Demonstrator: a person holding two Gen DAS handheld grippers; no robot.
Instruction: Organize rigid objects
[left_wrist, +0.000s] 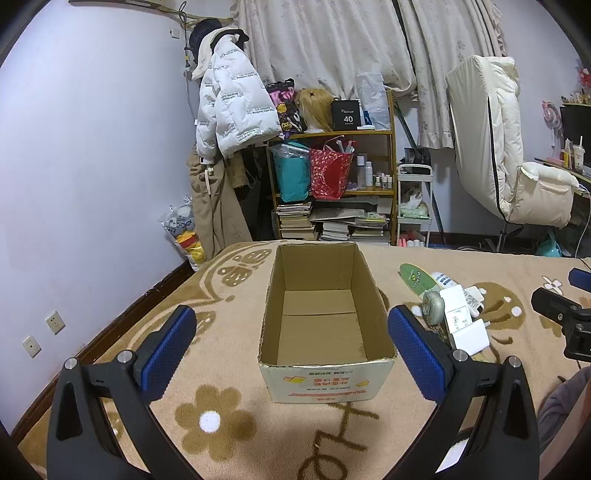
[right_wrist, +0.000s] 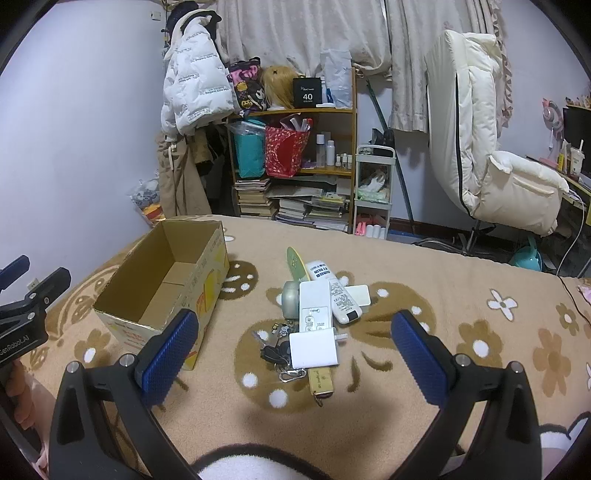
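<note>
Two tongs (left_wrist: 291, 341) (right_wrist: 295, 345) spread wide, gripping nothing, cardboard box (left_wrist: 325, 321) long axis pointing away, upright.

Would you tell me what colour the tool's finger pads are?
Blue, with a textured surface; the pads show best in the right wrist view.

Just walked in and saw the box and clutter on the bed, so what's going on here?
A person holds a two-finger gripper in each hand over a blanket-covered bed. An open cardboard box sits empty in front of the left gripper. The right gripper faces a pile of small items: a white charger, a power strip, a white remote, and keys. Both grippers are open and hold nothing; sorting has not started yet.
</note>
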